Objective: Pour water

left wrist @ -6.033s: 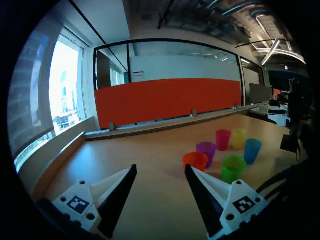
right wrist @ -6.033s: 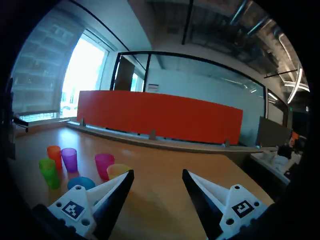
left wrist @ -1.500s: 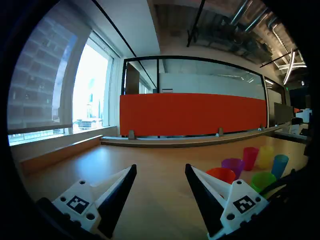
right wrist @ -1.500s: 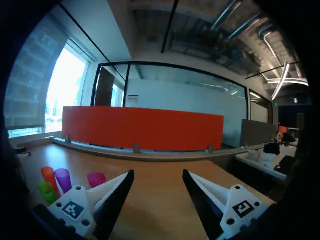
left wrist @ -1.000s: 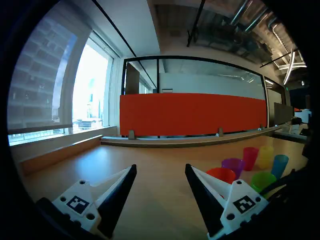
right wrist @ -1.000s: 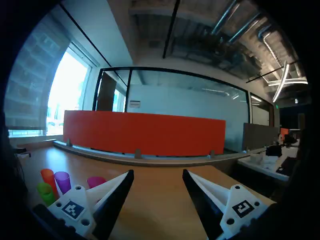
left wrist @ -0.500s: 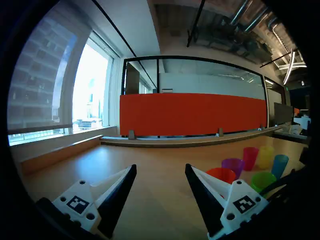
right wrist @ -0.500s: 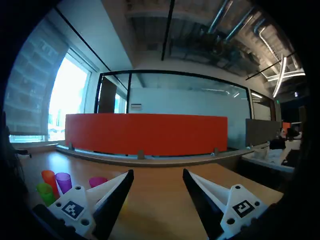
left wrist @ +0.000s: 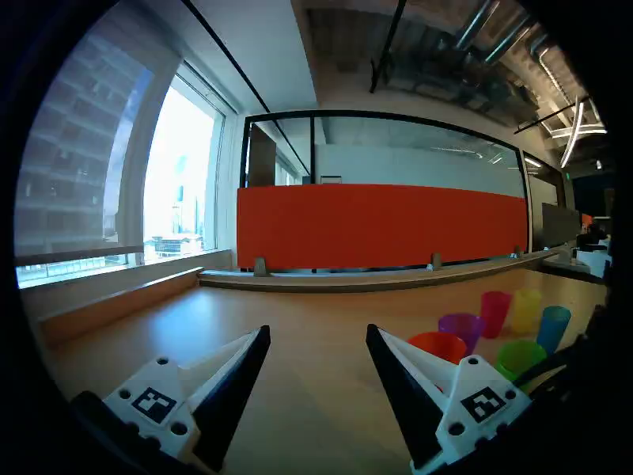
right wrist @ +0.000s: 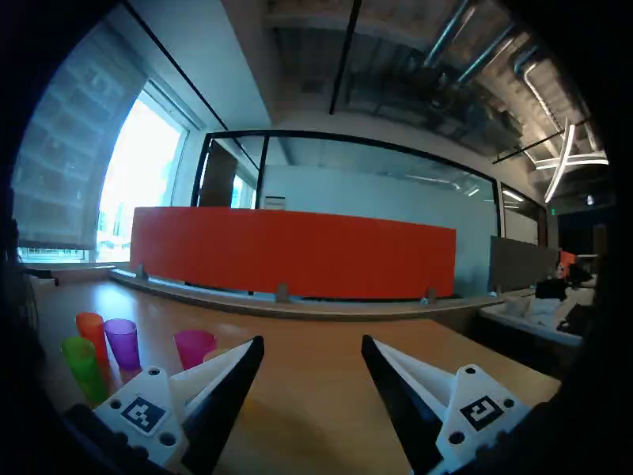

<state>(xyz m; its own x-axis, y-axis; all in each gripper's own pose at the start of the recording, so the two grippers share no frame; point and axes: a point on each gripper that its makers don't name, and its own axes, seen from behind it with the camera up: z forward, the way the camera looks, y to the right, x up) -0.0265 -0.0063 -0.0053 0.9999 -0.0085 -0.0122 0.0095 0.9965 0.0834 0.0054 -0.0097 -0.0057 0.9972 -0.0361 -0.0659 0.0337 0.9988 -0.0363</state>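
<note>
In the left gripper view, a big bright window is on the left side of the room. Next to it, in the middle, a long orange panel stands along the far edge of the wooden surface. A glass wall rises above the panel. Pipes run across the ceiling, and a light strip glows on the right. The left claw sits low over the surface with its two fingers spread wide and nothing between them. To its right, six small cups stand upright and close together. The orange cup is nearest, just behind the claw's right finger. Then come the purple cup, the pink cup, the yellow cup and the blue cup. The green cup stands in front of them. It is too hard to tell if any cup has water in it. In the right gripper view, the cups are on the left: green, orange, purple, then pink, which is near the claw's left finger. The right claw is spread wide too and holds nothing. The wooden surface runs from it up to the orange panel. Far on the right are other desks with dark things on them.
</note>
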